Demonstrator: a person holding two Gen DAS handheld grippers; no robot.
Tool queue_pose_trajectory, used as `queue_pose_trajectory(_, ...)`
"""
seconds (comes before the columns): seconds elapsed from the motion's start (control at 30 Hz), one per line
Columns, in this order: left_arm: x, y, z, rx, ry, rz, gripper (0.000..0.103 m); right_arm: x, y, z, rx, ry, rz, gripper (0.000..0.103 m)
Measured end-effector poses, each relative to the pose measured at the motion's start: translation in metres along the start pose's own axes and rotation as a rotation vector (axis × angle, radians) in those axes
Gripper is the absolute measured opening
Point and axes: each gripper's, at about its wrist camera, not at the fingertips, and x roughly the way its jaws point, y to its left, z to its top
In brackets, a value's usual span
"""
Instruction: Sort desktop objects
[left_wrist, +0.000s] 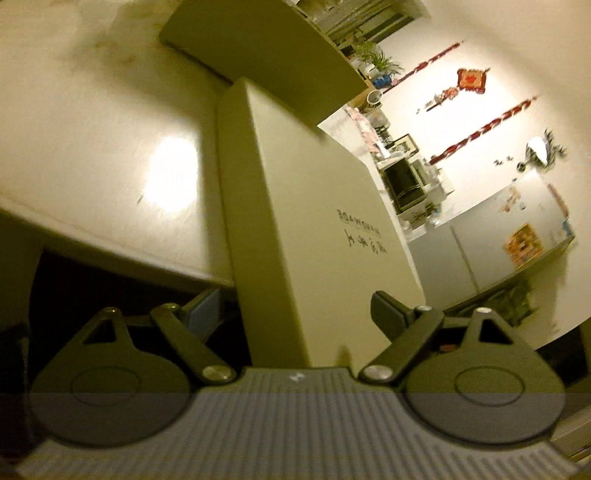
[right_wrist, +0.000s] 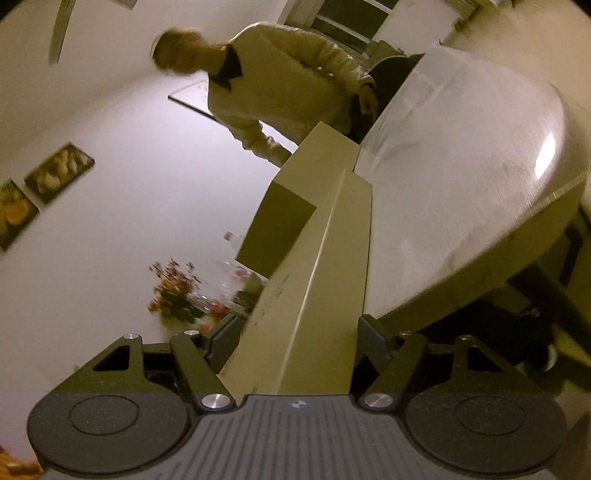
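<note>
A flat white box (left_wrist: 314, 221) with dark lettering on its broad side stands on edge between the fingers of my left gripper (left_wrist: 295, 306), whose pads lie against its two sides. Its near end reaches out past the table edge. In the right wrist view the same kind of white box (right_wrist: 332, 266) runs away from my right gripper (right_wrist: 299, 332), which is shut on its near end. A second white box (left_wrist: 266, 62) (right_wrist: 280, 229) sits just beyond the held one. Both views are rolled and blurred.
The pale round table (left_wrist: 110, 147) (right_wrist: 461, 184) lies beside the box, with dark space under its rim. A person in a light jacket (right_wrist: 280, 85) leans by the far side of the table. Cabinets and shelves (left_wrist: 480, 251) line the far wall.
</note>
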Motion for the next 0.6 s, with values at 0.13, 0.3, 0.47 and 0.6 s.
queue_pose_trajectory(0.13,0.0,0.005,0.0,-0.012,0.009,-0.03,0.087,0.0,-0.007,-0.003,0.026,0.008,0.003,0.058)
queue_pose_trajectory(0.3,0.0,0.018,-0.003,-0.038,0.004,-0.038,0.082,0.004,-0.006,-0.015,0.031,0.066,0.037,0.054)
queue_pose_trajectory(0.47,0.002,0.042,-0.009,-0.142,-0.01,-0.139,0.065,0.009,-0.019,-0.011,0.086,0.044,0.076,0.064)
queue_pose_trajectory(0.6,0.001,0.046,-0.014,-0.157,-0.043,-0.188,0.057,0.019,-0.032,-0.01,0.165,0.049,0.114,0.06)
